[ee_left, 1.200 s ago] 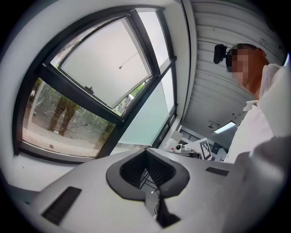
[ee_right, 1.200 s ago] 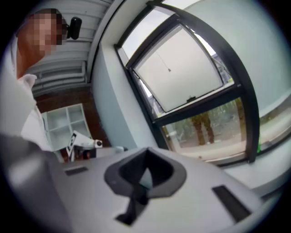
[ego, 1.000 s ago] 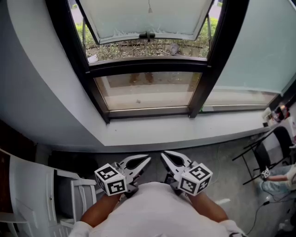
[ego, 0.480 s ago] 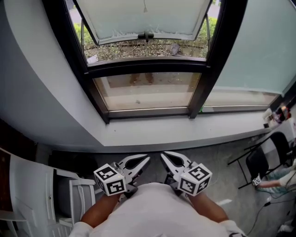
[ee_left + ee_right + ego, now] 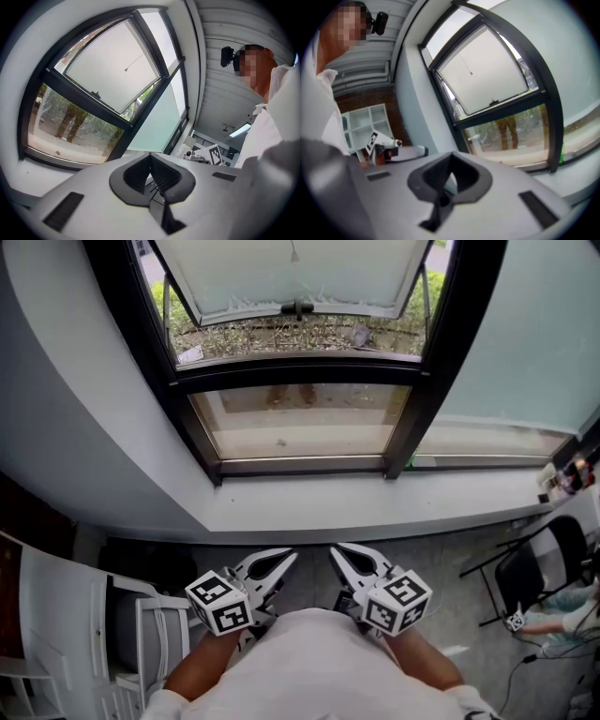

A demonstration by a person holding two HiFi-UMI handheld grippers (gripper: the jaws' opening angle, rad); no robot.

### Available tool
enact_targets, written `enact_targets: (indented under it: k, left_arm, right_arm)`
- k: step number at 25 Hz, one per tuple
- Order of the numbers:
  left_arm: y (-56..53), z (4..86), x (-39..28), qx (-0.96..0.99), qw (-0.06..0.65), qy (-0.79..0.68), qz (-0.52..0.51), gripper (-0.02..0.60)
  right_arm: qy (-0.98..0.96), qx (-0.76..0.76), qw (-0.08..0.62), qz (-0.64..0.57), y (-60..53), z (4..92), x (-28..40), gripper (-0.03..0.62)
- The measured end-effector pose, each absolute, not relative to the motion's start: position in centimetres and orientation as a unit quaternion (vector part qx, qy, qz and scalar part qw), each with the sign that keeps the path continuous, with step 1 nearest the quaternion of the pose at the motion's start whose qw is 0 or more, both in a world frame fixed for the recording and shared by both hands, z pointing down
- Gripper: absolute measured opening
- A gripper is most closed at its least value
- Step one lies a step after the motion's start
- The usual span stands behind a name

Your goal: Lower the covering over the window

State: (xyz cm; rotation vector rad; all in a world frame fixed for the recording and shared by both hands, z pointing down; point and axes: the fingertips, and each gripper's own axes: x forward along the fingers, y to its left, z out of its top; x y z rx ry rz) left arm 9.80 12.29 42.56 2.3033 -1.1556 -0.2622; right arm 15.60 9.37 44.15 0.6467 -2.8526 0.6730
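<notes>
Head view looks steeply down at a black-framed window [image 5: 300,374] filling the 12 o'clock half of the picture. At the very top edge a thin cord [image 5: 293,251] hangs in front of the pale upper pane [image 5: 291,277]. Its long axis runs straight up and down, with the small pull at its end pointing to 6 o'clock. The covering that it belongs to lies above the picture's edge, so how far down it is cannot be told. A white sill [image 5: 375,507] runs under the window.

Left tongs [image 5: 292,559] sit at 7 o'clock and right tongs [image 5: 336,551] at 5 o'clock, just beside each other, close to the person's body. Both are well apart from the window, tips aimed toward 12 o'clock.

Left gripper view shows the left tongs [image 5: 150,153] fully closed on nothing, with the cord [image 5: 133,62] at 11 o'clock. Right gripper view shows the right tongs [image 5: 450,155] closed too, empty, with the cord [image 5: 465,63] near 12 o'clock.
</notes>
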Motion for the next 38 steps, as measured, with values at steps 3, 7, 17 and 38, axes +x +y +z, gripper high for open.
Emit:
enact_targets:
  k: [3,7,17,38]
  left_arm:
    - [11.7,42.7,10.0,0.851,0.269,-0.441,-0.095,0.012]
    - [10.9,42.8,10.6,0.846,0.266,-0.453,-0.093,0.012]
    - [9.0,42.7,10.9,0.834,0.253,-0.483,-0.091,0.012]
    - [1.3,42.5,4.9,0.849,0.214,-0.479,-0.068,0.014]
  right_arm:
    - [-0.949,0.218,0.076,0.216,8.5,44.4,16.2,0.023]
    - [-0.949,0.212,0.077,0.219,7.2,44.8,17.1,0.025]
    - [-0.953,0.217,0.072,0.198,4.0,44.6,19.1,0.026]
    - [-0.949,0.255,0.062,0.174,-3.1,44.2,13.6,0.054]
